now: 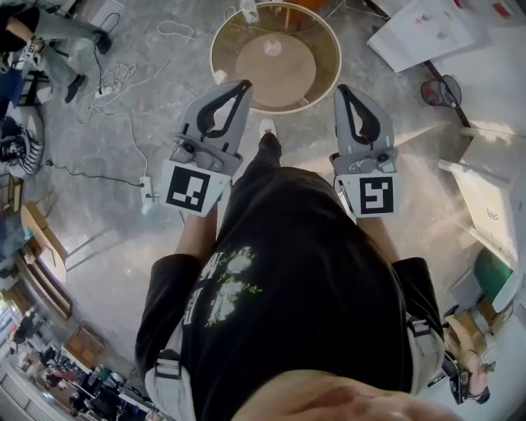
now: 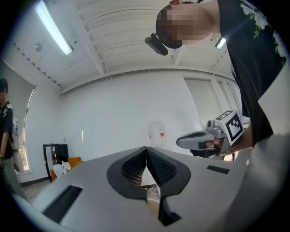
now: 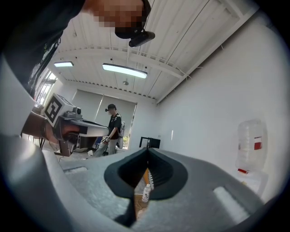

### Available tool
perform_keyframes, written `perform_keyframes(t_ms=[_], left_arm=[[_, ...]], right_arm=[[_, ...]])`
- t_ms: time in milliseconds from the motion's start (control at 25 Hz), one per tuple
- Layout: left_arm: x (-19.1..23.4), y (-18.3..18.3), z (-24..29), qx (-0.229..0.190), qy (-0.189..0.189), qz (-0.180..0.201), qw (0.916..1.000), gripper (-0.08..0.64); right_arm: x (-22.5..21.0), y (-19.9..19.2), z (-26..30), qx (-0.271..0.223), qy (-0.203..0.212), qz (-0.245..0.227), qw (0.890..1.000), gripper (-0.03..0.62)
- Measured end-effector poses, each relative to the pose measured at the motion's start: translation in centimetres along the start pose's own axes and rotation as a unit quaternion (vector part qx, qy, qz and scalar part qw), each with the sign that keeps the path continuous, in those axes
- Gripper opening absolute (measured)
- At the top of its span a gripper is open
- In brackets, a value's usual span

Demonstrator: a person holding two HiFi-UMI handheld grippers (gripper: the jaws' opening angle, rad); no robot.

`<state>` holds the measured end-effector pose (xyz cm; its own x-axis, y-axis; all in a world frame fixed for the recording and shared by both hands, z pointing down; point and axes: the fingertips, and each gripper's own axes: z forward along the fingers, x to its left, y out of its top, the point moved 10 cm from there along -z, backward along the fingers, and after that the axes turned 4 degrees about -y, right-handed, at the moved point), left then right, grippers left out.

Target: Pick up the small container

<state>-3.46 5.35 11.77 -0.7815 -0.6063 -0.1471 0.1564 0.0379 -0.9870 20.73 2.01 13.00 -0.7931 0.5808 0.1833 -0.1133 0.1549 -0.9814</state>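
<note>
A round wooden table [image 1: 226, 78] stands on the floor ahead of me. A small white bottle [image 1: 249, 11] stands at its far rim, and a pale round thing [image 1: 272, 48] lies near its middle. My left gripper [image 1: 244, 85] and right gripper [image 1: 341, 89] are held side by side above the table's near edge, both shut and empty. In the left gripper view the jaws [image 2: 146, 154] meet at the tips, with the right gripper [image 2: 213, 136] beside them. Below the closed tips of the right gripper [image 3: 147, 156] a small white bottle [image 3: 146, 192] shows far off.
Cables and a power strip [image 1: 148, 191] lie on the floor to the left. White tables with papers [image 1: 427, 33] stand at the right. One person [image 1: 49, 33] is at the far left, another [image 3: 113, 129] stands across the room. A water jug [image 3: 251, 145] stands by the wall.
</note>
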Motion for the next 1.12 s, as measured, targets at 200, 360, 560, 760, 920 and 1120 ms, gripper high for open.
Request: perform_keyframes(t_ms=[200, 360, 560, 760, 920, 1120], left_arm=[[5.2, -0.7, 2.8, -0.01, -0.008, 0.005, 0.9999, 0.014], [9.1, -1.4, 4.5, -0.014, -0.015, 0.005, 0.9998, 0.014], [13.8, -1.5, 7.0, -0.02, -0.027, 0.015, 0.9993, 0.014], [18.0, -3.2, 9.5, -0.023, -0.035, 0.018, 0.999, 0.014], [19.3, -4.7, 12.1, -0.031, -0.036, 0.036, 0.9982, 0.014], [20.1, -6.4, 15.4, -0.035, -0.004, 0.016, 0.9992, 0.014]], right_arm=[[-0.7, -0.7, 5.4, 0.002, -0.007, 0.0, 1.0, -0.005], [-1.0, -0.9, 9.5, -0.002, -0.015, -0.004, 1.0, -0.005], [-1.8, -1.0, 14.6, -0.004, -0.017, -0.008, 1.0, -0.005], [-1.9, -1.7, 19.3, 0.0, -0.019, -0.011, 1.0, -0.005], [-3.0, -3.7, 21.4, 0.021, -0.02, -0.005, 1.0, -0.005], [-5.4, -6.6, 23.2, 0.042, -0.009, 0.008, 0.999, -0.005]])
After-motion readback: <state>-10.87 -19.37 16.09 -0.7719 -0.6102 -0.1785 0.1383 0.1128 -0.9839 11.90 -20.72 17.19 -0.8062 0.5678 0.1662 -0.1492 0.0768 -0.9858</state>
